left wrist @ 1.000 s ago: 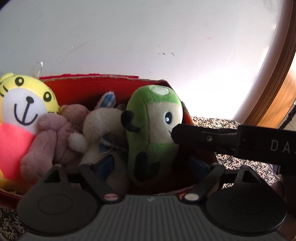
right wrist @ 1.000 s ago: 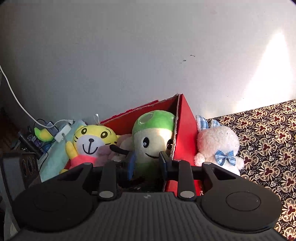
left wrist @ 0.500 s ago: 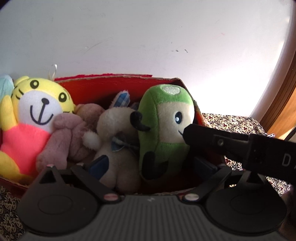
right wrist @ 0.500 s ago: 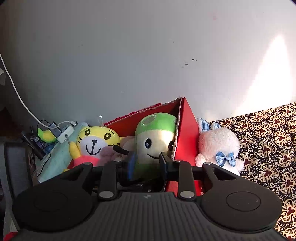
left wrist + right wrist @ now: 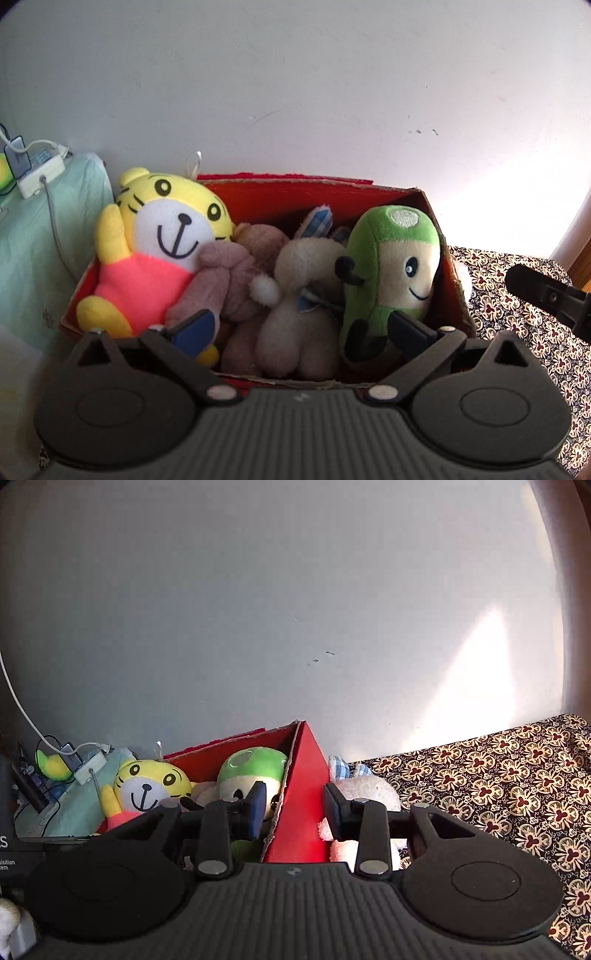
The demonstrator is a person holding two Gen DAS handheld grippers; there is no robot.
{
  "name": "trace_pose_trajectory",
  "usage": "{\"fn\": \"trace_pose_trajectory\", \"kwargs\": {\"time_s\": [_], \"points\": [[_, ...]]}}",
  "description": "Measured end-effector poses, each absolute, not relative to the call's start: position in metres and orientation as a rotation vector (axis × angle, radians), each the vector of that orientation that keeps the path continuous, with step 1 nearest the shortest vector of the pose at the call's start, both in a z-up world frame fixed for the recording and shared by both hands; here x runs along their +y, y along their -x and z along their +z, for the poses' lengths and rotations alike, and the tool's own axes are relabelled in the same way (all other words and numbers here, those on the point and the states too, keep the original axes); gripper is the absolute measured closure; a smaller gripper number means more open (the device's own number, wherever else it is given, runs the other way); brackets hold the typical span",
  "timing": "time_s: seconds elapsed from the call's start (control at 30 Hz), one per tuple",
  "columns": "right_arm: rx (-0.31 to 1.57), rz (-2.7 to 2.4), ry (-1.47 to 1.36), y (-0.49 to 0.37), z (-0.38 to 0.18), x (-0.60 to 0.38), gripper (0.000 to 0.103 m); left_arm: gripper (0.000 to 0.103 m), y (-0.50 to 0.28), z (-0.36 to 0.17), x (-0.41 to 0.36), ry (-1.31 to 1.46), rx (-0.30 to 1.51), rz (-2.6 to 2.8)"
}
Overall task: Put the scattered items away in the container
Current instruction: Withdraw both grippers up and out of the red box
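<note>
The left gripper is held wide open, and nothing is pinched between its fingers. Its jaws have just been opening. The fingers are seen over the near edge of the red box. The left finger is in front of the brown plush; the right finger is in front of the green plush.

The box is packed from side to side. A yellow tiger plush is propped at the left wall, with its head above the rim. Next come the brown plush, a cream bunny plush and the green plush by the right wall. Little free room is left inside.

The right gripper is partly open, with nothing clamped. Its jaws have just been opening too. The box's right wall is seen between the fingers, but touch cannot be told. One finger is on the side of the green plush, the other on the side of a white bunny plush. This bunny is outside the box, pressed close to the wall, on the flowered cloth.

To the right of the box, the cloth is bare and open. Behind the box a white wall is seen. To the left, a pale green cover with a charger block and cables is found.
</note>
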State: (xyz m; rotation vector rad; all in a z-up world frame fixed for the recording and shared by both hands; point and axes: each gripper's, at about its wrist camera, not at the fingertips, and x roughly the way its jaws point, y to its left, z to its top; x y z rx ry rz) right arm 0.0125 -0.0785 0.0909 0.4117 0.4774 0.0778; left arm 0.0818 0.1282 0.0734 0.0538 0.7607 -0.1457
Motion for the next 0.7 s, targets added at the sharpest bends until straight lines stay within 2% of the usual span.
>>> {"fn": "trace_pose_trajectory", "kwargs": {"time_s": [0.7], "points": [[0.509,0.062,-0.419,0.01,0.07,-0.095,0.066,0.001,-0.046,0.075,0.111,-0.154,0.738,-0.106]]}}
